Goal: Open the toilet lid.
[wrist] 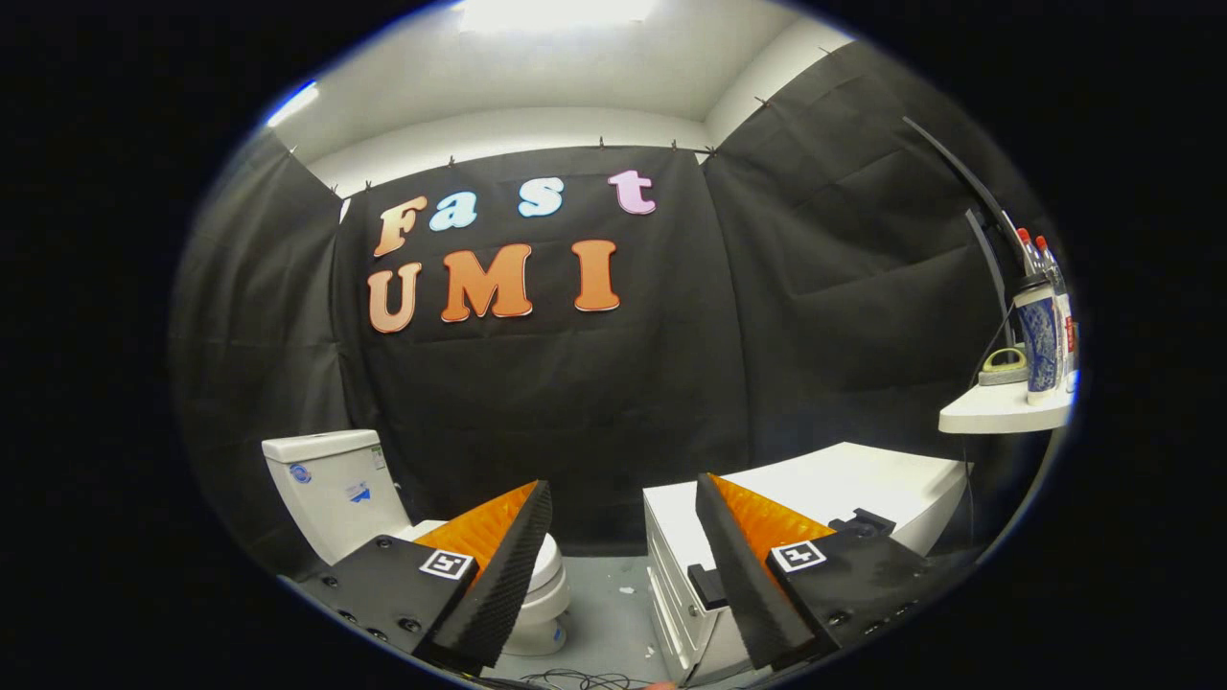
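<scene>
A white toilet stands on the floor beyond and left of my left finger, its tank against the black wall. Its bowl and lid lie mostly behind the left finger; the sliver that shows looks flat and down. My gripper is open, its two black-and-orange fingers wide apart with nothing between them, held well short of the toilet.
A white cabinet with drawers stands just beyond the right finger. Higher on the right, a small white shelf carries bottles. Grey floor runs between toilet and cabinet, with cables at its near end.
</scene>
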